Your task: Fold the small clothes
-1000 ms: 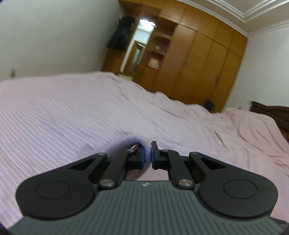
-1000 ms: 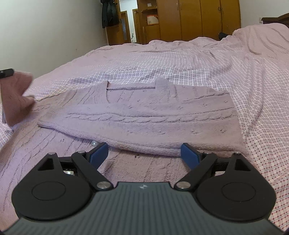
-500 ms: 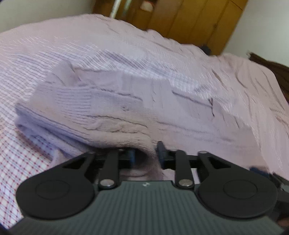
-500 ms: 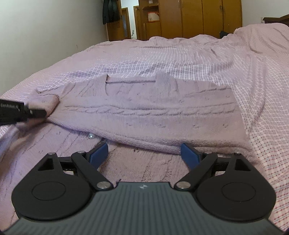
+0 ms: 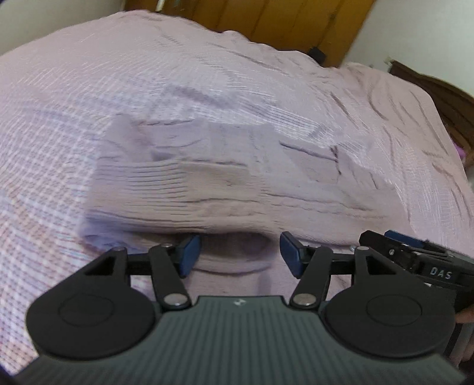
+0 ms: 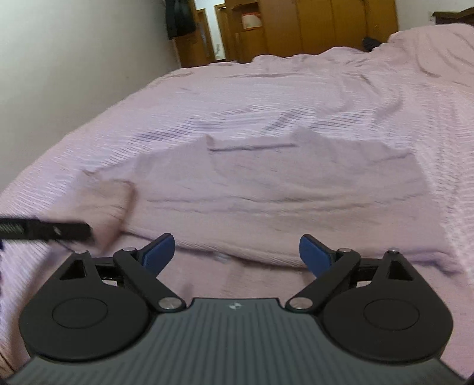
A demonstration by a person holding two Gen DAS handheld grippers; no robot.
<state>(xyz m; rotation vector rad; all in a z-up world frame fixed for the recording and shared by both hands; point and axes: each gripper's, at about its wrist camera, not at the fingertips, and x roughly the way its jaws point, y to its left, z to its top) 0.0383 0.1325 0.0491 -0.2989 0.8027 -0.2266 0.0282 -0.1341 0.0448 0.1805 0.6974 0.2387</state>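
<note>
A pale lilac cable-knit sweater (image 5: 225, 183) lies partly folded on the bed, with a sleeve laid across its body. It also shows in the right wrist view (image 6: 296, 195). My left gripper (image 5: 238, 254) is open and empty, just at the sweater's near edge. My right gripper (image 6: 237, 254) is open and empty, low over the sweater's near hem. The right gripper shows at the right edge of the left wrist view (image 5: 414, 254). The left gripper's black finger shows at the left of the right wrist view (image 6: 47, 231), beside the folded sleeve cuff (image 6: 109, 201).
The bed has a lilac checked cover (image 5: 89, 77) with wrinkles toward the right. A white wall (image 6: 74, 59) runs along the bed's left side. Wooden wardrobes (image 6: 326, 26) and a doorway stand beyond the bed's far end.
My left gripper carried the sleeve across the sweater, laid it down and opened, letting it go. The right gripper stayed open and lifted slightly.
</note>
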